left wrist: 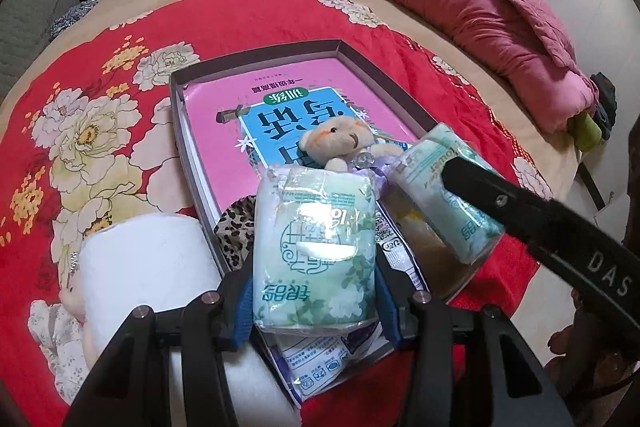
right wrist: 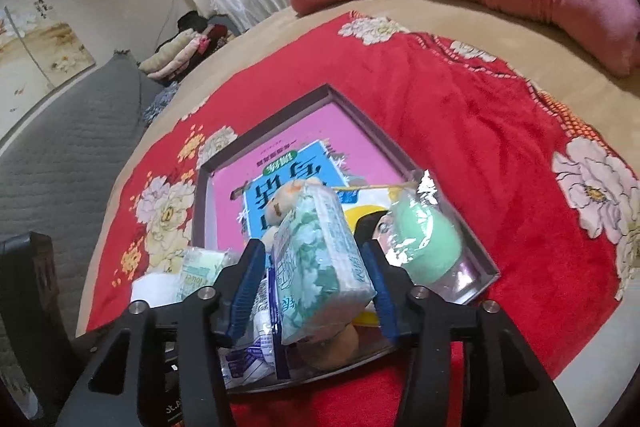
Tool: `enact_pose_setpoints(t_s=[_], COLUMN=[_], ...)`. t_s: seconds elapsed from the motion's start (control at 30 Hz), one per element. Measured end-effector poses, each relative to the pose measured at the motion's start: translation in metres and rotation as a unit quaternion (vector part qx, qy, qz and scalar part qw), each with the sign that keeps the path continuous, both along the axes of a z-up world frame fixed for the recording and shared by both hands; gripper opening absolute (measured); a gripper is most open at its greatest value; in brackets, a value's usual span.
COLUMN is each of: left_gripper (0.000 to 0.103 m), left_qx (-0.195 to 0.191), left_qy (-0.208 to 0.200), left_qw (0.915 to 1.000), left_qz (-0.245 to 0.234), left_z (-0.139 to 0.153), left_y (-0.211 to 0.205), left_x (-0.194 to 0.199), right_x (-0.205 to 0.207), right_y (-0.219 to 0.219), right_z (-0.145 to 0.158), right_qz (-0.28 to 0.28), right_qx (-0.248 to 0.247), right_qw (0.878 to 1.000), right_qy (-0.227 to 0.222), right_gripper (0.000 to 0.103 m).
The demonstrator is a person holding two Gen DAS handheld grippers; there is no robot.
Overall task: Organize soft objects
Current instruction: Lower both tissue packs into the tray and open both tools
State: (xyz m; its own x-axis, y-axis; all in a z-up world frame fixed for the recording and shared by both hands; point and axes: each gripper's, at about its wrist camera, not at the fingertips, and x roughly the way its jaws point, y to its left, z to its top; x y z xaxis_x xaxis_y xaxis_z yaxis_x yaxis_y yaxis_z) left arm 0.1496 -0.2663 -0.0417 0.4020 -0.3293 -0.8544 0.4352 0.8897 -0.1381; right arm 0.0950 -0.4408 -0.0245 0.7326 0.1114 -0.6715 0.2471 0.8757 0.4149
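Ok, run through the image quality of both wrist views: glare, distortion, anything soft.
Left wrist view: white glare stripe on the tissue pack between the jaws; strong fisheye bend curves the bed edge; dark vignette in the corners. Right wrist view: bright glint on the wrapper of the green item; the tray rim bows; the near pack's print is soft and hard to read.

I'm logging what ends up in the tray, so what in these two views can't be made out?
- Lower half of the teddy bear: left wrist view, hidden behind the tissue pack between the left tool's pads.
- Flat packets on the tray floor: both views, covered by tissue packs; print too small.
- Pink book's lower cover: right wrist view, blocked by the pack between the right tool's open pads.
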Motion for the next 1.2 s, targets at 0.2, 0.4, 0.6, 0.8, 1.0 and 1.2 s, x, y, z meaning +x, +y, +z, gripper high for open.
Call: enact_pose_setpoints(t_s=[0.2, 0.4, 0.6, 0.8, 1.0, 1.2], left_gripper=[0.05, 0.051, 0.059, 0.065, 0.065, 0.066], left_qx=[-0.001, -0.009, -0.024, -0.031, -0.032, -0.04], left_qy=[0.002, 0.006, 0.009, -0.003, -0.01, -0.013], left_qw=[1.0, 0.9999, 0.9995, 0.9993, 0.9992, 0.9989], left_qz=[-0.001, -0.008, -0.018, -0.021, -0.021, -0.023], left_z=[0.0, 0.0, 0.001, 0.01, 0.016, 0.02], left_y=[0.0, -0.003, -0.006, -0.007, -0.003, -0.001], left_x=[0.0, 0.001, -0.001, -0.004, -0.006, -0.008], right_x=[-0.01, -0.015, -0.018, -0.025, -0.024, -0.024], right_y=[-0.007, -0.01, -0.007, -0.01, -0.007, -0.004], right_z=[0.008, 0.012, 0.016, 0.021, 0.022, 0.024], right_qz=[-0.034, -0.055, -0.054, -0.063, -0.061, -0.056], right_qx=[-0.012, -0.028, -0.037, -0.036, -0.044, -0.046], right_qw=[0.999, 0.998, 0.997, 0.996, 0.996, 0.996], right_qy=[-0.016, -0.022, -0.033, -0.051, -0.053, -0.056], right_gripper=[0.063, 0.068, 0.071, 0.074, 0.074, 0.074])
